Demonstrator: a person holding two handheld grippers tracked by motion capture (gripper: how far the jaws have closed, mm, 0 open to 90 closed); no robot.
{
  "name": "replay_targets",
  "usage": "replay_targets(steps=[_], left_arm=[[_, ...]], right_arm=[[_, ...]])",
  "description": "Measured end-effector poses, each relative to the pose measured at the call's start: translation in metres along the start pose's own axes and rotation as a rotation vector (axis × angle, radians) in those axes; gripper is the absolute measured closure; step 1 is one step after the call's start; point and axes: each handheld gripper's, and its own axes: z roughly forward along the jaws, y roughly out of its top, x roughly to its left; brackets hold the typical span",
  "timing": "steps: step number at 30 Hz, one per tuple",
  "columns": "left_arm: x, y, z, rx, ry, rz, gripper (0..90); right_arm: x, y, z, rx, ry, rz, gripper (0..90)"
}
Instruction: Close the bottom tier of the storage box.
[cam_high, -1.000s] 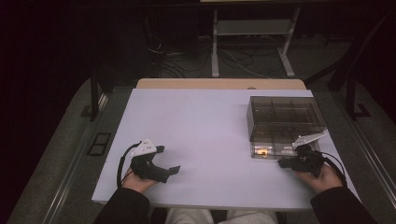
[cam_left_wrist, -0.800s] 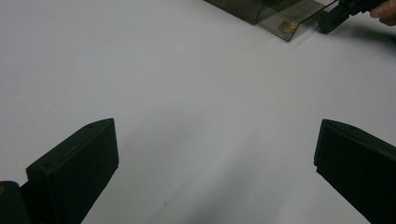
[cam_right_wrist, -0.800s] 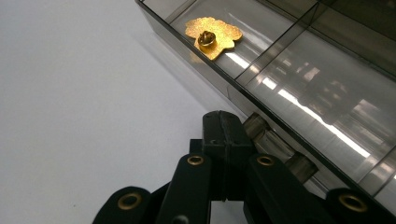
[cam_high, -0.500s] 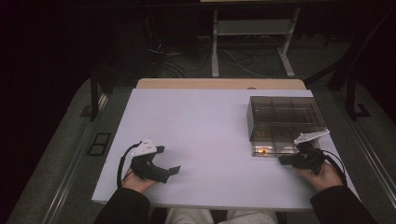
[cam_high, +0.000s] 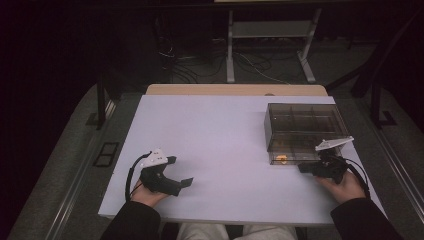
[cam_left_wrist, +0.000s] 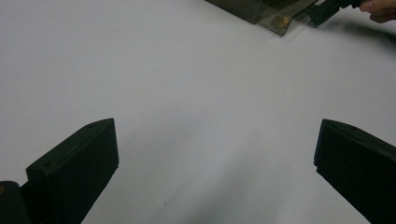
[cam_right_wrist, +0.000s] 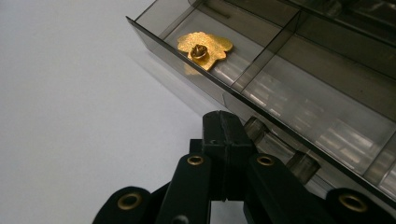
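The smoked-plastic compartment box (cam_high: 305, 131) stands on the right half of the white worktop (cam_high: 220, 145), its pulled-out drawer (cam_right_wrist: 261, 79) facing the person. A gold pin (cam_right_wrist: 204, 48) lies back-side up in the drawer's end compartment, close to the front wall; from the high view it shows as a small orange spot at the box's near left corner (cam_high: 281, 159). The right hand-held gripper (cam_high: 306, 167) rests at the drawer front, its jaws pressed together with nothing visible between them; in the right gripper view their tips (cam_right_wrist: 225, 135) sit just at the drawer's front wall, near a small knob, though contact cannot be confirmed. The left hand-held gripper (cam_high: 179, 172) lies on the near left part of the worktop, well apart from the box, jaws spread wide over bare surface, holding nothing.
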Motion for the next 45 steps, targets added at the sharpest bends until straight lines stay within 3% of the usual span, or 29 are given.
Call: replay_targets(steps=[45], left_arm=[[0.000, 0.000, 0.002, 0.001, -0.007, -0.001, 0.0]], right_arm=[[-0.014, 0.014, 0.013, -0.056, -0.040, 0.053, 89.2]])
